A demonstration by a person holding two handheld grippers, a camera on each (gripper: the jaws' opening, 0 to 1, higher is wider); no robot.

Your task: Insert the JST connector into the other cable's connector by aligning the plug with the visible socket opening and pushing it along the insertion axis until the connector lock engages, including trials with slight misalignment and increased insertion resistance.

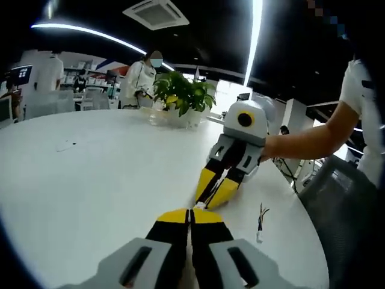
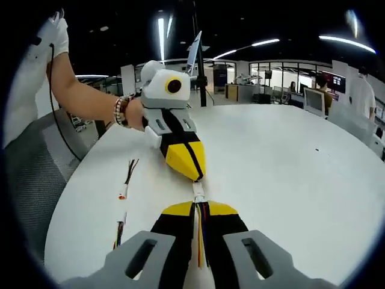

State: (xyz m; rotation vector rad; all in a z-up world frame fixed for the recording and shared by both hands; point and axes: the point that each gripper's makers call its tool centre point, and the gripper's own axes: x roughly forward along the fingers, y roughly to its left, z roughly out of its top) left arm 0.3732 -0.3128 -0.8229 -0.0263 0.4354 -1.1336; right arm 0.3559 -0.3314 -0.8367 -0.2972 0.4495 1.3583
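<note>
Both grippers meet tip to tip over the white table [image 1: 90, 174]. In the left gripper view my left gripper [image 1: 190, 212] is shut, and the right gripper [image 1: 204, 203] comes in from the right, also shut. A small white JST connector [image 1: 198, 206] sits between the two sets of tips. In the right gripper view my right gripper [image 2: 198, 206] is shut on a cable whose coloured wires [image 2: 201, 241] run back between its jaws. The white connector [image 2: 198, 192] bridges the short gap to the left gripper [image 2: 194, 176], which is shut on its far end. I cannot tell whether the lock is engaged.
A spare cable [image 2: 123, 192] with a white plug lies on the table near its rounded edge, also seen as the spare cable [image 1: 260, 226]. A potted plant [image 1: 180, 93] stands at the far side. A grey chair [image 2: 30, 180] is beside the table. A person's forearm [image 1: 307, 141] holds the right gripper.
</note>
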